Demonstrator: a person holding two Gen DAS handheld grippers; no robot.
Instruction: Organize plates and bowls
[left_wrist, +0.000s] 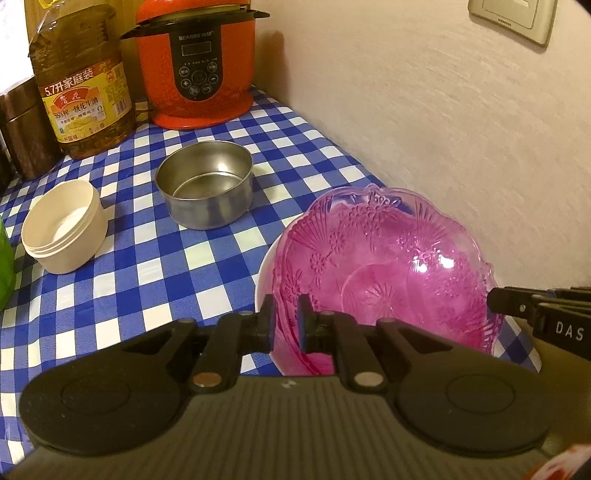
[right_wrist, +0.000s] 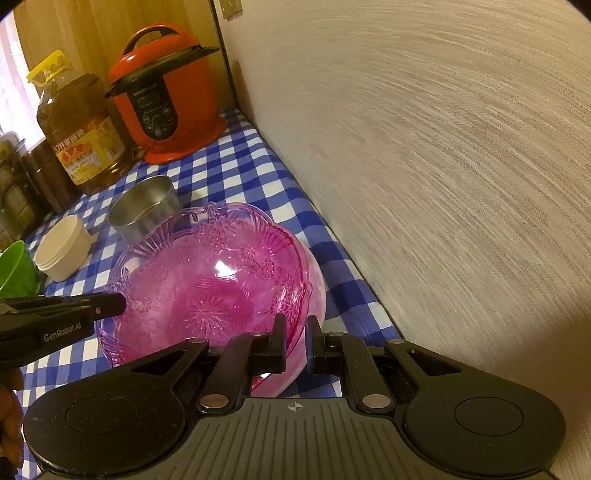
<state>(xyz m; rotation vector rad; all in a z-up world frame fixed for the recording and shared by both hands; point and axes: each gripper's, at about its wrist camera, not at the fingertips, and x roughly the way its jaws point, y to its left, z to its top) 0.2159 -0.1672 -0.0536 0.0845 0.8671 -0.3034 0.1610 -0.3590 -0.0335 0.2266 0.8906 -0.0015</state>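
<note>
Your left gripper (left_wrist: 285, 325) and right gripper (right_wrist: 295, 345) each pinch the rim of the pink glass bowl (left_wrist: 388, 273), which sits nested in a white bowl (left_wrist: 264, 280) at the near right by the wall. Left to sort, I judge: the steel bowl (left_wrist: 207, 192) and cream tub (left_wrist: 62, 229) farther left. Readable: "BEARDS" on the red cooker (left_wrist: 195, 62), "5.7升家庭装" on the oil jug (left_wrist: 81, 96).

Domestic kitchen corner. A tabletop (left_wrist: 155, 273) covered with blue-and-white checked cloth stands against a textured wall (left_wrist: 424, 110) bearing a switch plate (left_wrist: 513, 18). At the rear: a red electric pressure cooker (left_wrist: 195, 62) with a button panel, a large family-size bottle of cooking oil (left_wrist: 81, 88), and dark storage jars (right_wrist: 22, 184). Bowls lie on the cloth: steel (left_wrist: 205, 190), cream plastic (left_wrist: 64, 229), pink glass (left_wrist: 388, 273).
</note>
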